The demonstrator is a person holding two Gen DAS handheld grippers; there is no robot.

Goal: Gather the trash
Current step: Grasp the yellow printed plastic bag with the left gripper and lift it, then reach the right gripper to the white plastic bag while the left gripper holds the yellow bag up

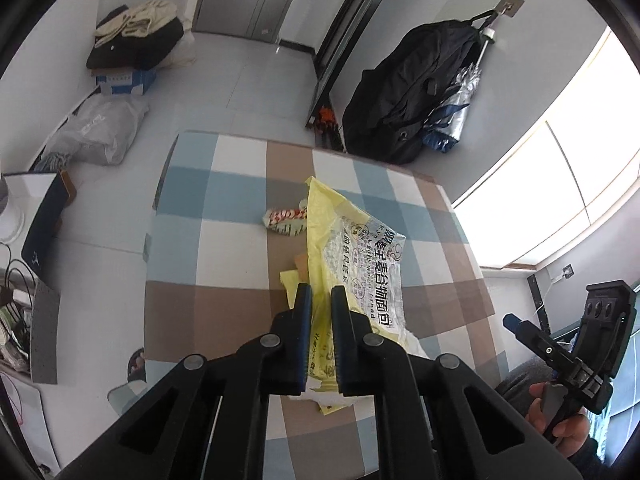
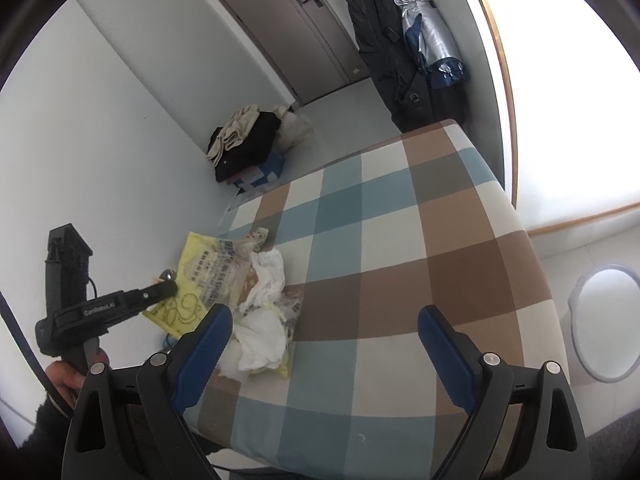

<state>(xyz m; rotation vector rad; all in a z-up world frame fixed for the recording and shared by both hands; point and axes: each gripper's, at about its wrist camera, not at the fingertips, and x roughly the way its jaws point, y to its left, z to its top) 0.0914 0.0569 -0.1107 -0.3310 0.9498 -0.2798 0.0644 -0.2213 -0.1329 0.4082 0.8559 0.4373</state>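
My left gripper [image 1: 321, 294] is shut on a yellow plastic bag [image 1: 320, 216], which it holds lifted off the checked tablecloth [image 1: 224, 248]. A clear bread wrapper [image 1: 372, 264] with black print clings to the bag. A red and white crumpled wrapper [image 1: 282, 220] lies on the cloth beyond. In the right wrist view the left gripper [image 2: 168, 288] pinches the yellow bag [image 2: 188, 276] at the table's left edge, beside crumpled white tissue [image 2: 266, 276] and more wrappers. My right gripper [image 2: 325, 314] hangs open over the cloth with nothing between its fingers, just right of that pile.
A round white bin [image 2: 604, 320] with a grey rim stands on the floor right of the table. A black jacket [image 1: 404, 92] and a silver umbrella [image 1: 460, 108] hang on the wall behind. Folded clothes [image 1: 136, 36] on a box and a grey plastic sack [image 1: 96, 128] sit by the left wall.
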